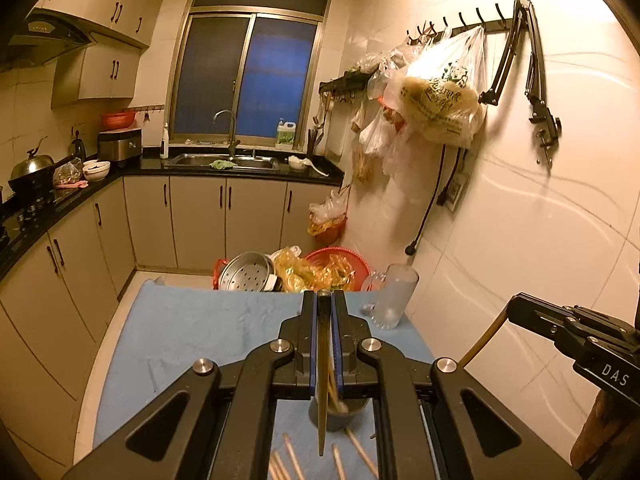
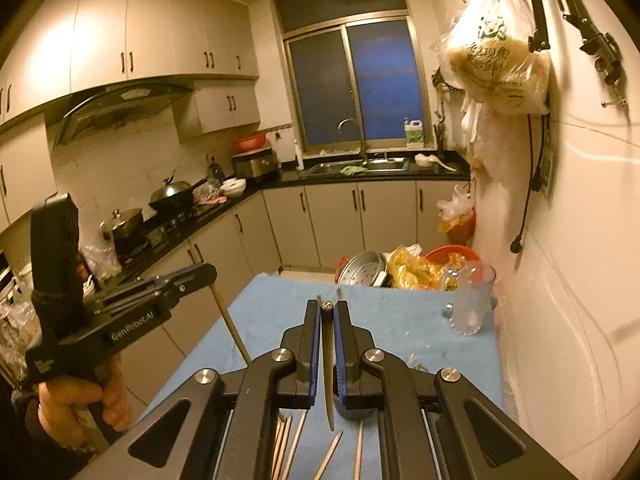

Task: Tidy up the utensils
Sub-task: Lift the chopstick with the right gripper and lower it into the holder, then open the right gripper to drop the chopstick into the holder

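A: Each gripper pinches one chopstick: the left gripper (image 1: 324, 300) and the right gripper (image 2: 328, 308).

B: The cup (image 1: 340, 412) stands under the left one, on the blue cloth (image 1: 200, 328). The tip should probably point down inside the rim before release. Loose chopsticks (image 2: 288, 440) lie nearby.

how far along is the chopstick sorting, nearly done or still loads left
Roughly midway, at a guess. Done: a few chopsticks already stand in the dark cup. In hand: the left gripper is shut on one chopstick, and the right gripper is shut on another. Left: several loose chopsticks lie on the blue cloth.
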### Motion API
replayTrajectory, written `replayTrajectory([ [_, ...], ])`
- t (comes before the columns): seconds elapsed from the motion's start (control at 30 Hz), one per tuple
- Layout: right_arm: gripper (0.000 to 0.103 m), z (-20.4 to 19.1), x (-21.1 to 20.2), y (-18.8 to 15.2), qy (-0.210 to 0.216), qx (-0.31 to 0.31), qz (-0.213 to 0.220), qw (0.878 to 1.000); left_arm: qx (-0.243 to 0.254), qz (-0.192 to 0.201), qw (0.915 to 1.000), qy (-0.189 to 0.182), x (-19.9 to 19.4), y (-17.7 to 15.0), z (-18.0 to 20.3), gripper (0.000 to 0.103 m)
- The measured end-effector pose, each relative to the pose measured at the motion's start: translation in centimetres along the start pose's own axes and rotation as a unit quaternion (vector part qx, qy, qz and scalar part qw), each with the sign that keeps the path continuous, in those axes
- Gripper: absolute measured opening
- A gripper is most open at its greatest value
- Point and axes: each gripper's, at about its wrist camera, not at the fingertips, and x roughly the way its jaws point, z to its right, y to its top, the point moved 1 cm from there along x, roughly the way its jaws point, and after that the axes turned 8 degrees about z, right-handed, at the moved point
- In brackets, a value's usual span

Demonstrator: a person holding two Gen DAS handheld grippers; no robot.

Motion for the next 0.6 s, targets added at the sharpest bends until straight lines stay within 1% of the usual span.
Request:
replayTrajectory([
  [0.23,0.008,1.6,1.3,2.0,-0.009,0.01,0.012,1.0,0.01,0.01,0.9999,-0.002,2.9,1.3,1.8,0.007],
  [0.4,0.008,2.6,2.8,2.5,-0.009,0.018,0.014,1.0,0.008,0.019,0.9998,-0.005,5.1,1.5,2.5,0.007],
  [0.5,0.008,3.3,3.9,2.4,-0.008,0.019,0.013,1.0,0.006,0.017,0.9998,-0.007,6.7,1.1,2.4,0.007],
  [0.6,0.008,4.2,5.2,2.0,-0.007,0.024,0.005,1.0,0.004,0.004,1.0,-0.003,8.4,-0.1,2.1,0.007],
])
